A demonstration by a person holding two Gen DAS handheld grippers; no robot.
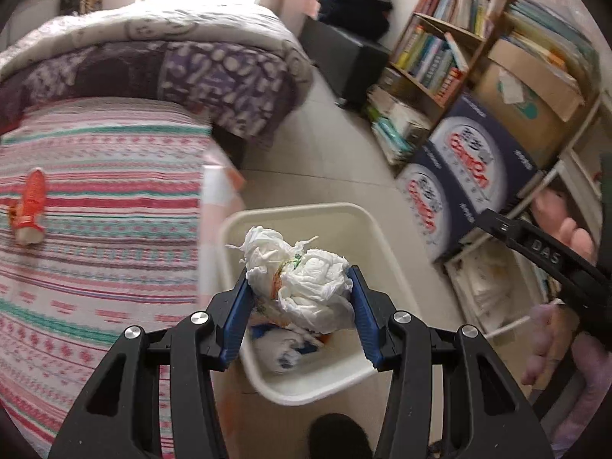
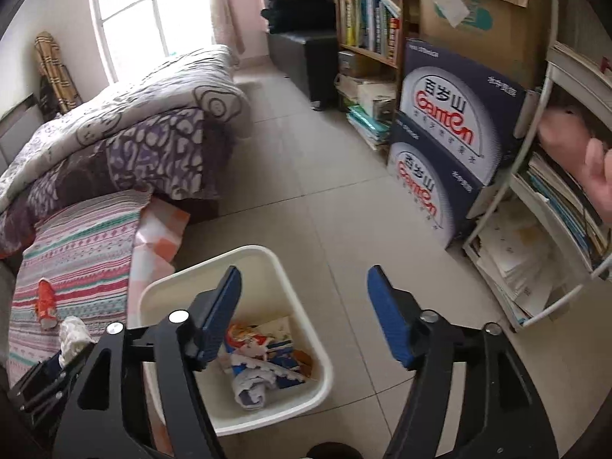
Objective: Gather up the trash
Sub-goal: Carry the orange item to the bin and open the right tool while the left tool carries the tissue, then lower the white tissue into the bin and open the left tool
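My left gripper [image 1: 300,279] is shut on a crumpled white tissue wad [image 1: 306,279], held above the cream waste bin [image 1: 386,248] on the floor beside the bed. In the right wrist view the same bin [image 2: 306,325] holds colourful wrappers [image 2: 264,348] and crumpled paper. My right gripper [image 2: 304,279] stands open over the bin's right rim with nothing between its blue pads. An orange wrapper [image 1: 30,206] lies on the striped bedspread, also visible as the orange wrapper [image 2: 46,302] from the right. The left gripper with its tissue [image 2: 72,332] shows at the lower left there.
A bed [image 2: 76,252] with a striped cover and a folded purple quilt [image 2: 153,145] fills the left. Bookshelves [image 2: 367,19], two dark blue water cartons [image 2: 451,145] and a white rack [image 2: 535,229] line the right wall. Tiled floor [image 2: 306,153] runs between. A hand [image 1: 570,237] holds the right gripper.
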